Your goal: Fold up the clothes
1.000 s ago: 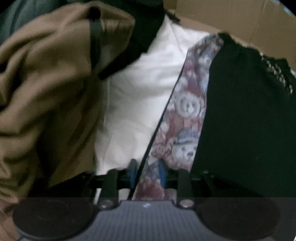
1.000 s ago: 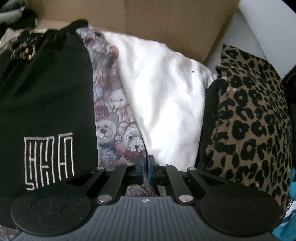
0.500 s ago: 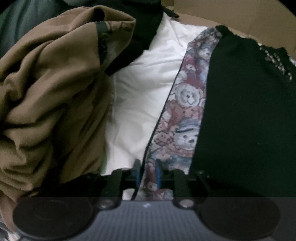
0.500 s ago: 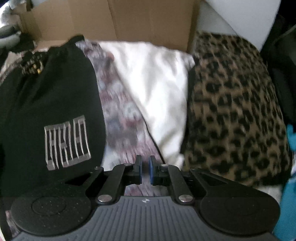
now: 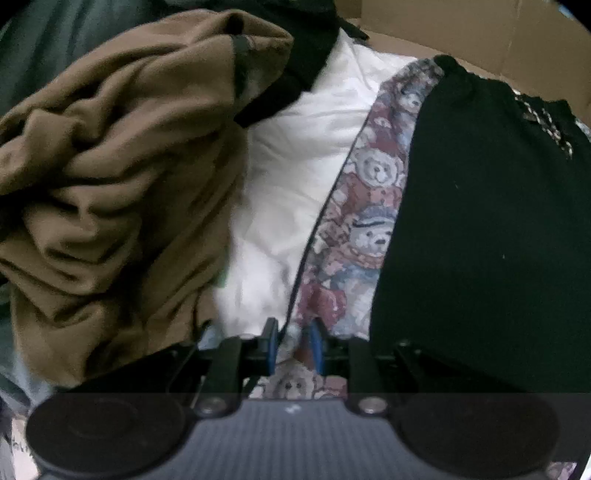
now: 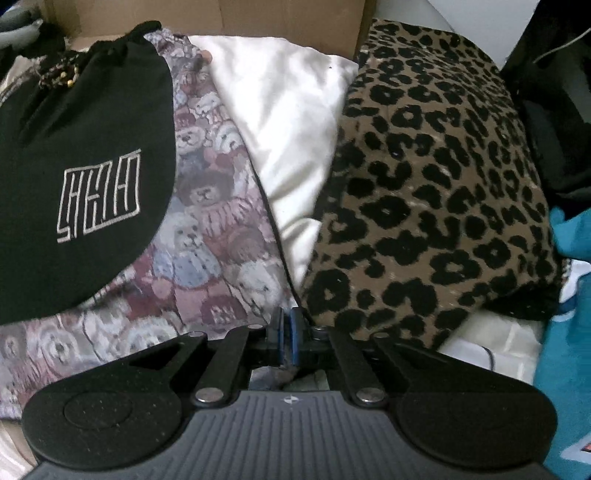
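Left gripper (image 5: pixel 291 341): pinching the teddy-bear print garment (image 5: pixel 365 221) at its near edge. Right gripper (image 6: pixel 286 334): jaws nearly shut, contents indeterminable. Beyond: white garment (image 5: pixel 295 158), cardboard box (image 5: pixel 461 33). Step: gripping; next, likely lifting clear.

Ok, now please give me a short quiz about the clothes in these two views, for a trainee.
1. Which pattern has the fabric between the black garment and the white cloth? A stripes, B teddy bears, C flowers.
2. True or false: the leopard-print garment lies right beside the white cloth.
3. What material is the wall behind the clothes?
Key: 1 B. 2 True. 3 Cardboard.
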Demonstrator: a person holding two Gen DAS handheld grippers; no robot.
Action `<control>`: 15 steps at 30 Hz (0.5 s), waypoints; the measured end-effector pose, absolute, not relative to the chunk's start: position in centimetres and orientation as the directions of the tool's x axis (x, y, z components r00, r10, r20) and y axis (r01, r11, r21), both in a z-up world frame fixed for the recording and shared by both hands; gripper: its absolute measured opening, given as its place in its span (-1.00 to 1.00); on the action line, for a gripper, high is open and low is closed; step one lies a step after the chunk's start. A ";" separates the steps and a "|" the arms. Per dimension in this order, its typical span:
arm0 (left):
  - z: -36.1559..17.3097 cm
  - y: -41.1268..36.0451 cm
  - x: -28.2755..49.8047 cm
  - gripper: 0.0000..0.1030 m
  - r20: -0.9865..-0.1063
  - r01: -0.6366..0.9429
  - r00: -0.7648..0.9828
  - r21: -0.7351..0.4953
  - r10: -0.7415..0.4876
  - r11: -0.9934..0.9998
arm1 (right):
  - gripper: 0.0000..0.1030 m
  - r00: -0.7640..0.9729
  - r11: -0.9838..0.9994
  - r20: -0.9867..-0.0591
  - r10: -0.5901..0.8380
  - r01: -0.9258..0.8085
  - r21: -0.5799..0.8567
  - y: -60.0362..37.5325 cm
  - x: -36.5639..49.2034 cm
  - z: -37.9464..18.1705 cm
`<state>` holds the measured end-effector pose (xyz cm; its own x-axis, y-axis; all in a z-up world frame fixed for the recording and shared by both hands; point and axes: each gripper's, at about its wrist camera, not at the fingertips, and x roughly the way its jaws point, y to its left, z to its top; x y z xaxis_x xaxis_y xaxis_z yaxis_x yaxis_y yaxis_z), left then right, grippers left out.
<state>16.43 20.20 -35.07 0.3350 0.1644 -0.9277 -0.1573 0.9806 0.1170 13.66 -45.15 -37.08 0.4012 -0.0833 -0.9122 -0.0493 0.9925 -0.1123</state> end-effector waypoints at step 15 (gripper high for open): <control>-35.1 18.2 15.5 -0.61 -0.931 -0.125 0.353 0.052 0.094 0.991 | -0.28 0.434 0.999 -0.899 -0.054 0.028 -0.046 -42.4 11.8 -35.3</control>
